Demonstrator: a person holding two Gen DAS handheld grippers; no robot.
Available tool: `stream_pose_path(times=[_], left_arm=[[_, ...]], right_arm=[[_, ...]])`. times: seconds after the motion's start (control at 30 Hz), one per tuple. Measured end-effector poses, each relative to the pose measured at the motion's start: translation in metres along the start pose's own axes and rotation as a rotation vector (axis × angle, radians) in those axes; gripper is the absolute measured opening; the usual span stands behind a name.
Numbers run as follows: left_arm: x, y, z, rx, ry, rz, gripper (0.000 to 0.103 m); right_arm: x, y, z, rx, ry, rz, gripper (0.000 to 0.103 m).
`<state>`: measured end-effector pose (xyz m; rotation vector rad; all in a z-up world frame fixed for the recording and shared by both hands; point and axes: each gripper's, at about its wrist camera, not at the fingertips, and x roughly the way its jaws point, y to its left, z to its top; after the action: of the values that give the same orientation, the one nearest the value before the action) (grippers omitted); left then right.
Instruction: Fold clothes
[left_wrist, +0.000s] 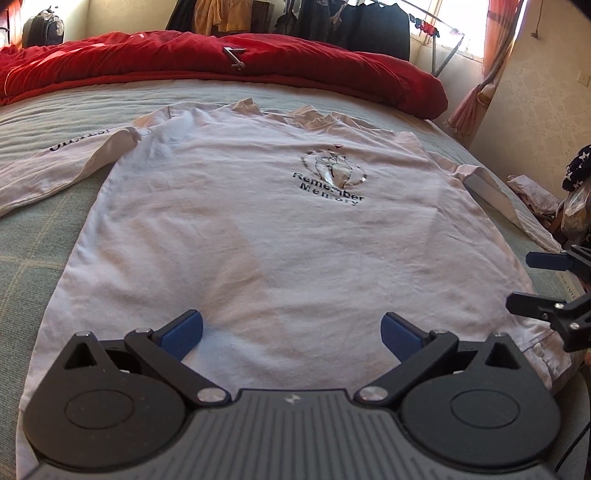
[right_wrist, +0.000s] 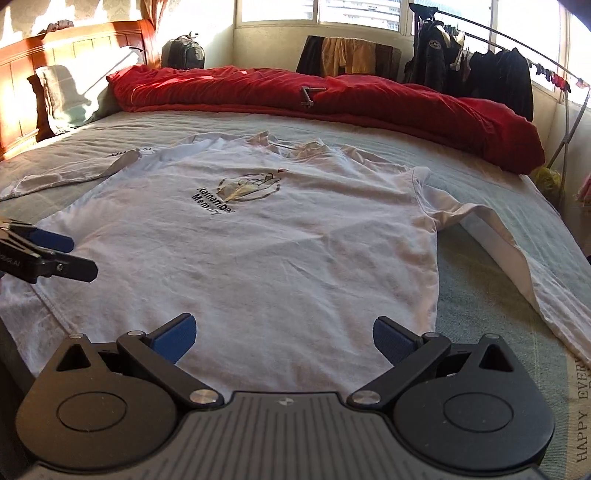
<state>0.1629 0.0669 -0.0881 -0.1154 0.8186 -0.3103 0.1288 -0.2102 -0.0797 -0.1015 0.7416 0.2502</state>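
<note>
White long-sleeved shirt (left_wrist: 236, 229) lies flat, print side up, on the grey-green bed sheet (left_wrist: 33, 236), both sleeves spread outward. Left tool (left_wrist: 291, 332) hovers over the hem with its blue pads wide apart, gripping nothing. Right tool (right_wrist: 282, 332) hangs over the hem's other side, likewise spread and empty. Behind the collar, a red duvet (right_wrist: 369, 99) is bunched up.

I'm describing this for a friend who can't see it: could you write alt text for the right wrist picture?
A white long-sleeved shirt lies spread flat, front up, on a bed, with the open right gripper hovering over its hem. The left gripper pokes in from the left edge, and a red blanket is bunched behind.
</note>
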Motion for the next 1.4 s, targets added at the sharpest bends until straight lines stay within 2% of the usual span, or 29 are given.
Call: stream_pose_path(times=[0.07, 0.1, 0.23, 0.33, 0.57, 0.73, 0.83, 0.97, 1.13, 1.27, 1.4], left_arm=[[0.0, 0.0, 0.0, 0.003, 0.0, 0.001, 0.102], [0.001, -0.001, -0.001, 0.006, 0.001, 0.001, 0.102], [0.002, -0.001, -0.001, 0.011, 0.005, 0.0, 0.102], [0.004, 0.001, 0.0, -0.013, 0.002, -0.002, 0.102], [0.003, 0.005, -0.001, -0.026, -0.005, -0.02, 0.102], [0.002, 0.003, -0.002, -0.007, -0.006, -0.016, 0.102], [0.002, -0.001, -0.002, 0.017, -0.008, -0.002, 0.102], [0.0, -0.005, -0.002, 0.027, -0.008, 0.012, 0.102], [-0.002, 0.003, 0.005, -0.071, -0.007, -0.007, 0.102], [0.0, 0.009, 0.01, -0.143, 0.0, -0.017, 0.102], [0.002, 0.007, 0.014, -0.169, 0.011, 0.002, 0.102]], right_arm=[[0.021, -0.006, -0.001, 0.07, 0.064, -0.014, 0.103], [0.025, -0.008, -0.006, 0.097, 0.068, -0.014, 0.103], [0.014, -0.013, -0.024, 0.131, 0.027, 0.001, 0.103], [0.003, -0.018, -0.033, 0.149, 0.034, 0.02, 0.103], [-0.011, -0.016, -0.048, 0.124, -0.021, 0.024, 0.103], [-0.027, -0.04, -0.043, 0.262, -0.08, 0.087, 0.103], [-0.046, -0.069, -0.041, 0.366, -0.156, 0.085, 0.103], [-0.065, -0.13, -0.047, 0.555, -0.217, 0.088, 0.103], [-0.082, -0.212, -0.072, 0.758, -0.287, -0.013, 0.102], [-0.085, -0.282, -0.102, 0.99, -0.291, -0.054, 0.096], [-0.073, -0.331, -0.139, 1.218, -0.326, 0.018, 0.091]])
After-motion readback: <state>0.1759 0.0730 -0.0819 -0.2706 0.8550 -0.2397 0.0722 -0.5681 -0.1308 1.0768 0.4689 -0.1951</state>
